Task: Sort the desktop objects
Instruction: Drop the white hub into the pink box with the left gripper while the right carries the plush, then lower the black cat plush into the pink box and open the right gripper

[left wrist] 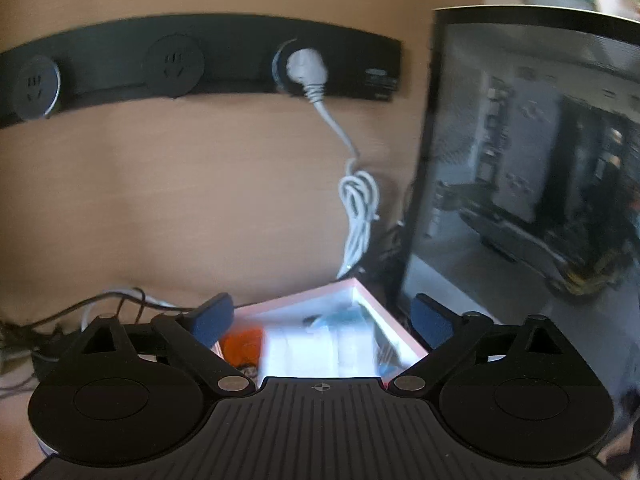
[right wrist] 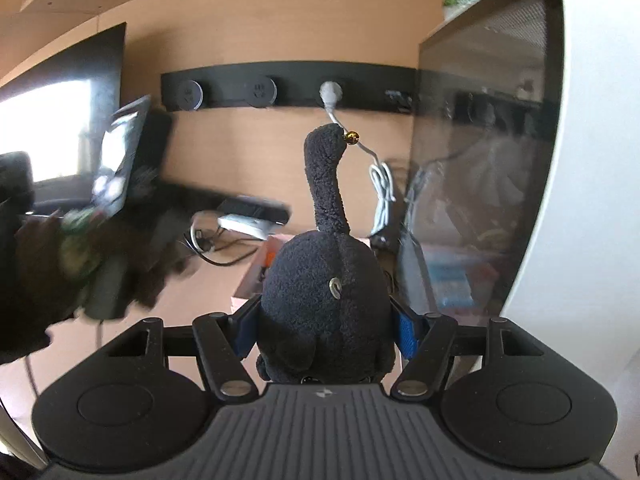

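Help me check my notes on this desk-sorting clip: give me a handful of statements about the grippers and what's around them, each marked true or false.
1. The right gripper is closed on a black plush toy. True.
2. The left gripper holds an orange item. False: its jaws stand wide open with nothing between them; the orange item lies in the pink-rimmed box below.
3. A white plug sits in the black socket strip. True.
4. All three round sockets are occupied. False: two are free.
5. The plush's tail carries a small gold bell. True.
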Demonstrator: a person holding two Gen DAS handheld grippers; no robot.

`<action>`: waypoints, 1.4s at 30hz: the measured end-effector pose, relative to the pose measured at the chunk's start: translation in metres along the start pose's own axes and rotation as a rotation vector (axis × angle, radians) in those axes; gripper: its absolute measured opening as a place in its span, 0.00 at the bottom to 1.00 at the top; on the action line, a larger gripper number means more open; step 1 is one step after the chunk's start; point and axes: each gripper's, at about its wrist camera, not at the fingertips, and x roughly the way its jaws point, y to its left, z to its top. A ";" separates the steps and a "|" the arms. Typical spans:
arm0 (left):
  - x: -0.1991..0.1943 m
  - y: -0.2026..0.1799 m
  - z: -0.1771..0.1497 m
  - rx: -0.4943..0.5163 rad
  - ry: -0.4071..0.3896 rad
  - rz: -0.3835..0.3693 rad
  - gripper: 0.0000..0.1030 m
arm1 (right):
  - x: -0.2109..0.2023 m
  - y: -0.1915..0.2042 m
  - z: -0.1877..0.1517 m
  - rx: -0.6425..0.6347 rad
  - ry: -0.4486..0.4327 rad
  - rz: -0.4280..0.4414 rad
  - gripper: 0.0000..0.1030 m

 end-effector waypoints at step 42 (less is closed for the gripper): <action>-0.195 0.102 -0.190 -0.466 0.343 0.392 1.00 | 0.279 0.028 0.024 0.152 0.070 -0.011 0.75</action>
